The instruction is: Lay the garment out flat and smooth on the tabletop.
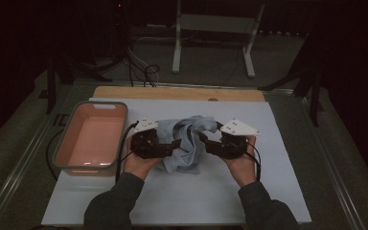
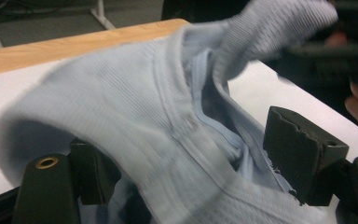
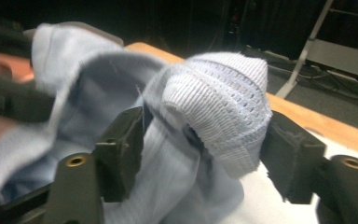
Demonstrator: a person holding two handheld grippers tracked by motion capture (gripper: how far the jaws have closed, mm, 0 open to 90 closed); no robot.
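We found the pale blue knit garment [image 1: 187, 143] bunched in a heap on the white sheet [image 1: 278, 191] that covered the table, just past its middle, with one ribbed cuff [image 3: 223, 93] standing up at the heap's 1 o'clock. Our left gripper [image 1: 170, 147] sat at the garment's 9 o'clock; in the left gripper view its jaws stood apart, with the fabric draped loosely between them and over one, so it gripped nothing. Our right gripper [image 1: 206, 143] sat at the garment's 3 o'clock, and in the right gripper view the cuff lay between its spread jaws, released as well. A pink basin [image 1: 64, 143] with a grey rim stood at the heap's 9 o'clock, beyond the left hand [image 1: 136, 163].
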